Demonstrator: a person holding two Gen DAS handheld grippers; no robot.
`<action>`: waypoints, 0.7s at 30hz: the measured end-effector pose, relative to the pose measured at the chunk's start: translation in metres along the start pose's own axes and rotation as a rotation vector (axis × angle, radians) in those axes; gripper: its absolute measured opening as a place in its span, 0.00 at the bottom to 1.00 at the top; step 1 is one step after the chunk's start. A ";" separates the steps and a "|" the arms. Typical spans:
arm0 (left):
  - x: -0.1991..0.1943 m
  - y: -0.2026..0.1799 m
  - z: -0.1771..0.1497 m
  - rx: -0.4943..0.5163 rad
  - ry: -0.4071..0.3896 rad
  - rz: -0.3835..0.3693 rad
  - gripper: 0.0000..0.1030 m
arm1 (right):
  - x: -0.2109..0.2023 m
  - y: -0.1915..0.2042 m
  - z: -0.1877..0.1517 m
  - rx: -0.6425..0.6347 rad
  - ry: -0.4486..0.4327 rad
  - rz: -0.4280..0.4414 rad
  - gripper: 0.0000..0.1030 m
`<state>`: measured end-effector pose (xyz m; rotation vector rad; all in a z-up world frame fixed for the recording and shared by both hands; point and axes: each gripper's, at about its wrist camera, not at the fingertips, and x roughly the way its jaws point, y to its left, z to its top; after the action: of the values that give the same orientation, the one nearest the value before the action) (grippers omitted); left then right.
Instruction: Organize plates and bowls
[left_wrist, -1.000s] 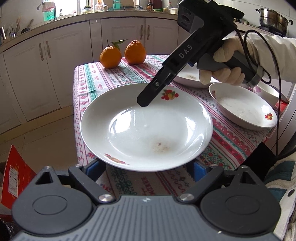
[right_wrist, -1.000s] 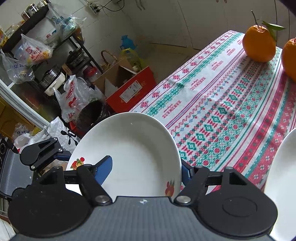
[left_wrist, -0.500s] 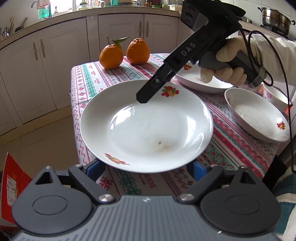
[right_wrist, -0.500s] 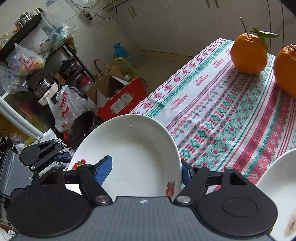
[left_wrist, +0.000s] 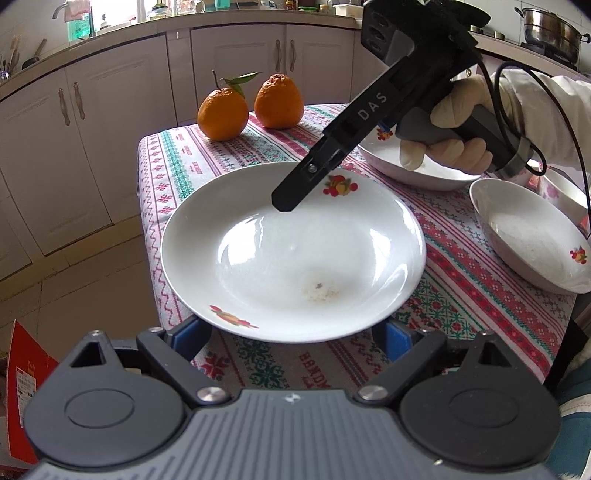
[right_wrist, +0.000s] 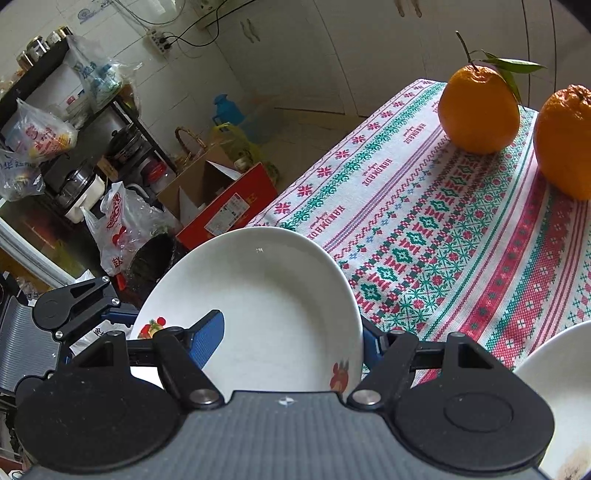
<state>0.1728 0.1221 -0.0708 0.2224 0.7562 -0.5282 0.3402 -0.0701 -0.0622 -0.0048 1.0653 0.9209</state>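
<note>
Plate (left_wrist: 291, 254) is the centre of things: white, shallow, with small fruit prints on its rim and a brownish smear in its hollow. The right claw (right_wrist: 291, 336) is clamped on its rim, one blue pad lying inside the hollow and the other behind the rim's outer side. The left claw (left_wrist: 291, 332) stands with its fingers wide apart under the plate's near edge, which hides their tips; whether they press on the plate cannot be told. The plate sits over the near left corner of the table (left_wrist: 461, 295), partly past the cloth's edge; whether it touches the patterned cloth is unclear.

A gloved hand (left_wrist: 443, 125) holds the right claw's handle, up and to the right of the plate. Below that hand, just beyond the plate's far right rim, lies a second white plate (left_wrist: 417, 173). A white bowl (left_wrist: 532, 240) rests to the plate's right, close but apart. Two oranges (left_wrist: 222, 114) stand side by side well beyond the plate's far rim, one bearing a leafy stem. A red box (right_wrist: 229, 210) sits on the floor, off to the plate's left.
</note>
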 end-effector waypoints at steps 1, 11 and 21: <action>0.000 0.000 0.001 0.004 0.001 0.003 0.91 | 0.001 -0.001 0.000 0.002 0.000 -0.001 0.77; 0.004 0.002 0.003 0.010 0.003 0.007 0.91 | 0.002 -0.002 0.002 -0.004 -0.008 -0.012 0.79; -0.017 -0.006 -0.008 -0.014 -0.015 0.042 0.93 | -0.023 0.018 -0.010 -0.044 -0.033 -0.057 0.97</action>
<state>0.1545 0.1270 -0.0646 0.2211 0.7388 -0.4840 0.3174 -0.0777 -0.0427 -0.0559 1.0098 0.8899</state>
